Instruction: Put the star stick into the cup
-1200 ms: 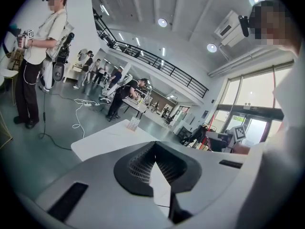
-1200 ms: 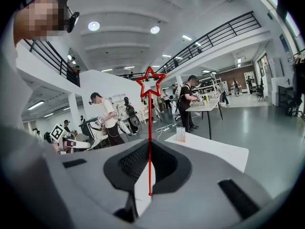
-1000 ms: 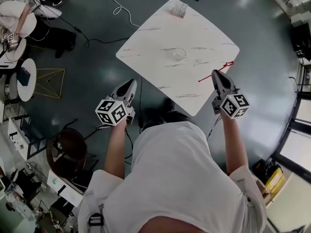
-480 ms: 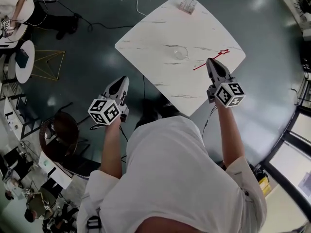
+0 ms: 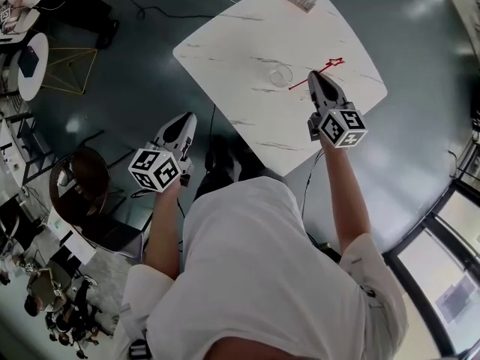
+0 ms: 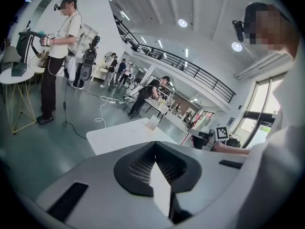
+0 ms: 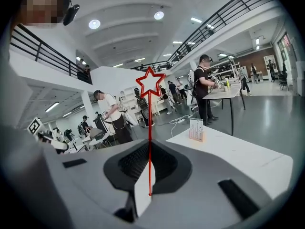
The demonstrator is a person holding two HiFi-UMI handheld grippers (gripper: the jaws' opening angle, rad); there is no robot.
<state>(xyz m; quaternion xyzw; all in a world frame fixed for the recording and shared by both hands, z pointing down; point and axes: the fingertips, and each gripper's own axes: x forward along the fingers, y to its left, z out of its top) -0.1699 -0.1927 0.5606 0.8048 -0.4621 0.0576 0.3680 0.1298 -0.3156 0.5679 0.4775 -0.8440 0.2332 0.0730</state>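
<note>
Idle left gripper (image 5: 185,120), then the cup (image 5: 280,74), then the right gripper (image 5: 315,78) carrying the star stick (image 5: 328,67)
The left jaws are pressed together on nothing, beyond the table (image 5: 247,36) edge and well away from the cup; the right fingers are clamped on the stick's shaft above the table, its long axis crossing the jaw line, star end out to their right, bare tail reaching left toward the cup just beside the fingertips, so the tail likely needs tipping downward
</note>
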